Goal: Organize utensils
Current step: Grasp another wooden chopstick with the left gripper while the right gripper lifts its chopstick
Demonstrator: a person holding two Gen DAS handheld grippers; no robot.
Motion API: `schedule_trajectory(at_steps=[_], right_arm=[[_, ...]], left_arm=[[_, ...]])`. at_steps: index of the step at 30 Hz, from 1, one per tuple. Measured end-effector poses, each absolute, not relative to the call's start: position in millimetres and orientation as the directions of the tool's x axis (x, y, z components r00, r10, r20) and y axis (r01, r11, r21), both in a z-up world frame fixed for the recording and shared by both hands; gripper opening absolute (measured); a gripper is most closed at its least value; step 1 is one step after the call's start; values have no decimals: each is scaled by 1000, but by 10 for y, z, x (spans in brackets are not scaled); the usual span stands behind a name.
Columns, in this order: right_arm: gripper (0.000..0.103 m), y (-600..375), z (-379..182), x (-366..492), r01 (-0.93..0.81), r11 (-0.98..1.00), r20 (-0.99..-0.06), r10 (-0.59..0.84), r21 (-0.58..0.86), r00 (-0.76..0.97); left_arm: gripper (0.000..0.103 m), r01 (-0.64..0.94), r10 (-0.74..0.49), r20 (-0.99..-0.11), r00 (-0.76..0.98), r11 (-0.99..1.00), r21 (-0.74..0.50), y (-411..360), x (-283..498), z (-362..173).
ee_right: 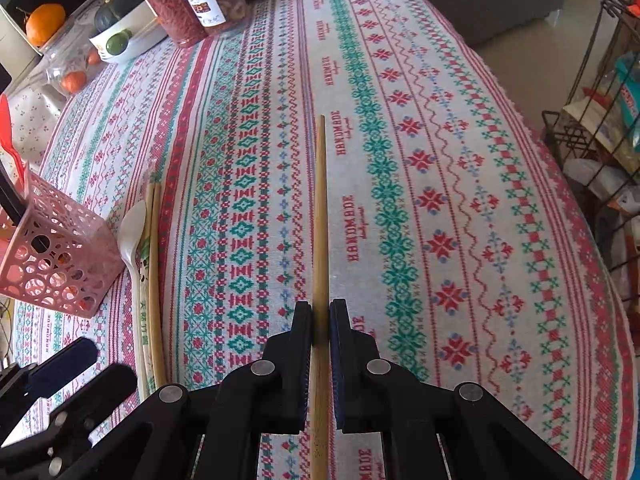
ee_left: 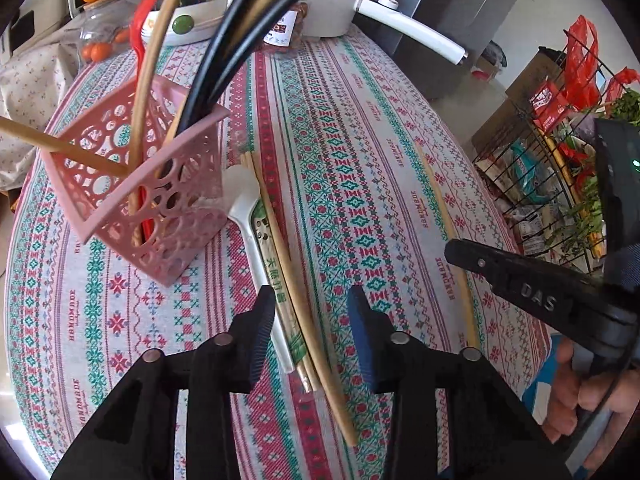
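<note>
A pink perforated utensil holder (ee_left: 160, 184) stands at the left, holding black, wooden and red utensils; it also shows in the right wrist view (ee_right: 56, 264). Beside it lie a white plastic spoon (ee_left: 246, 216), a paper-wrapped chopstick pair (ee_left: 276, 280) and a loose wooden chopstick (ee_left: 312, 332). My left gripper (ee_left: 312, 300) is open, its jaws on either side of these. My right gripper (ee_right: 320, 312) is shut on a single wooden chopstick (ee_right: 320, 208) lying on the tablecloth; this gripper also shows in the left wrist view (ee_left: 460, 250).
The patterned tablecloth (ee_right: 440, 160) covers the table. At the back stand two food jars (ee_right: 188, 0), a white bowl (ee_right: 128, 36), an orange (ee_right: 44, 20) and a white pot (ee_left: 344, 4). A wire rack (ee_left: 560, 160) with groceries stands off the table's right edge.
</note>
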State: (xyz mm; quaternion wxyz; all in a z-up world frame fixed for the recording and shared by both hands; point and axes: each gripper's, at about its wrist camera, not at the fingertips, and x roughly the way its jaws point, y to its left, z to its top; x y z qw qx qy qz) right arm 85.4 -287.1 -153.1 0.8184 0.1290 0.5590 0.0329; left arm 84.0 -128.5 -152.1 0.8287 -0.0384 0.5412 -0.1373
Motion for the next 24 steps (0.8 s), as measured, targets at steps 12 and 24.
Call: schedule_trajectory(at_steps=[12, 24], right_arm=[[6, -3026, -1423, 749, 73, 952, -884, 246, 298, 397], [6, -3056, -1428, 744, 78, 951, -885, 247, 300, 395]], left_arm=[[22, 130, -167, -909, 382, 983, -126, -1411, 1207, -1767], [22, 157, -147, -920, 364, 983, -94, -1498, 1316, -1790]])
